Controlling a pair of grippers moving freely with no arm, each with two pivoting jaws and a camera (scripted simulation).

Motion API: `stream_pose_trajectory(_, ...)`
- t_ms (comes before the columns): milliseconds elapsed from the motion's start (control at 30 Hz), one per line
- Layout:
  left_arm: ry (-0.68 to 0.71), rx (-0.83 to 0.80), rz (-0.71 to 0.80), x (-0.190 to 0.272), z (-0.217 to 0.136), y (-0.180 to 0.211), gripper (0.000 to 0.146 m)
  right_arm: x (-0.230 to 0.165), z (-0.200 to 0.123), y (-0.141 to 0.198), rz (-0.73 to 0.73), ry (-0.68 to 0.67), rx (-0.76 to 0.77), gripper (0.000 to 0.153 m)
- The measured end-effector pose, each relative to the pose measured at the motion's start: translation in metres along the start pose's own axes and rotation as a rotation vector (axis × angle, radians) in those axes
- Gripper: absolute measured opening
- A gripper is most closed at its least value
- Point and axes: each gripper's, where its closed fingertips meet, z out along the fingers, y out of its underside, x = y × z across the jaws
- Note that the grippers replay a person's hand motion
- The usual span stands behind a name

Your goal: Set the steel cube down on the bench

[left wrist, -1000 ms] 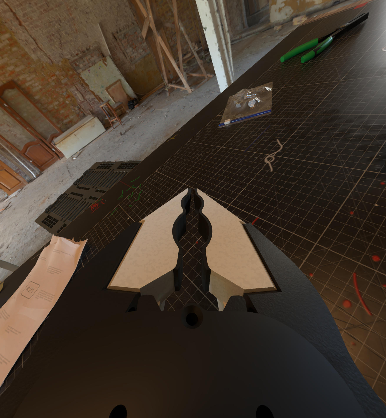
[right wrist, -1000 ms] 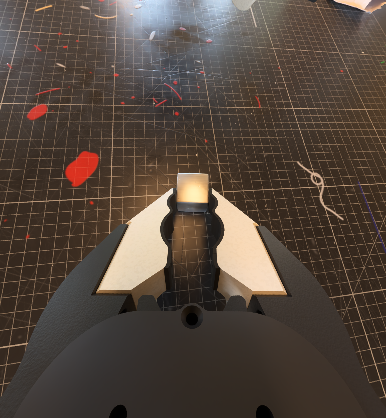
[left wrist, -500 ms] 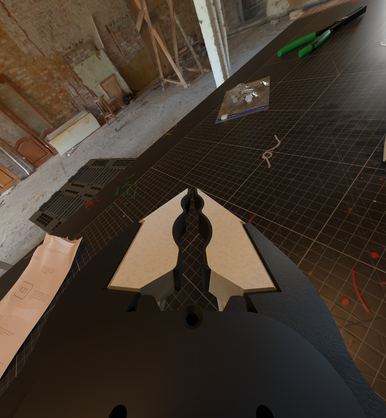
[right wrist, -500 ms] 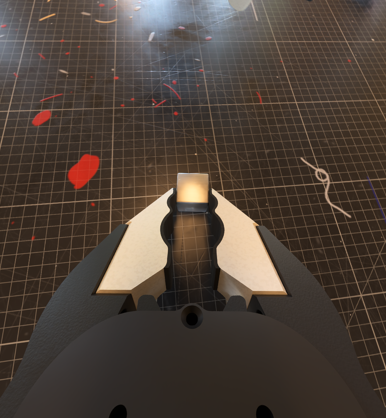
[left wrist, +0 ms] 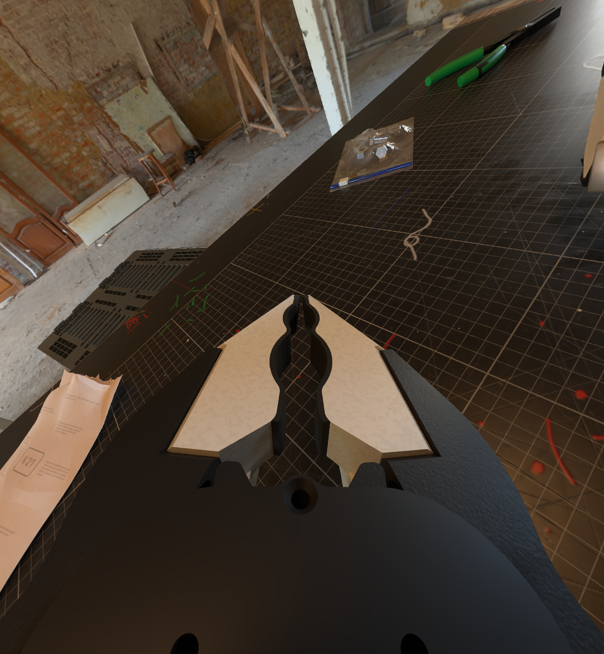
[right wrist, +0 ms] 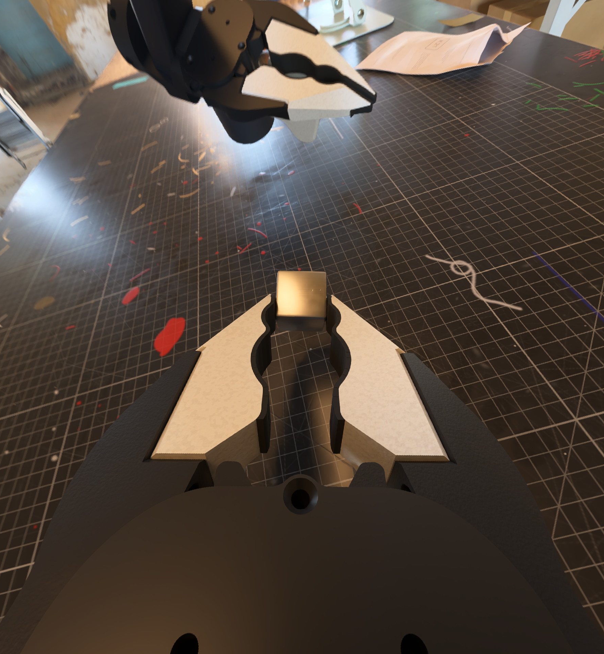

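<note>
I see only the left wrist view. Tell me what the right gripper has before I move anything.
Observer: The right gripper is shut on the steel cube, pinched at its very fingertips.
Operator: Describe the bench under it.
Observer: Only gridded bench shows around the cube. A red blot lies to the left, apart from the fingers. I cannot tell whether the cube touches down.
Operator: Report where my left gripper sits from that side.
Observer: The left gripper hangs beyond the cube, above the bench, with its jaws shut on nothing.
</note>
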Motion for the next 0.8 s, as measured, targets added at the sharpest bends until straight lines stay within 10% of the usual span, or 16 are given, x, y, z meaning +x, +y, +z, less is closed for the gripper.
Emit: stream_pose_trajectory(800,-0.085,0.011,-0.037,-0.018,-0.007,-0.002,0.0,0.011,-0.009,-0.007,0.123,0.014,0.08,0.028)
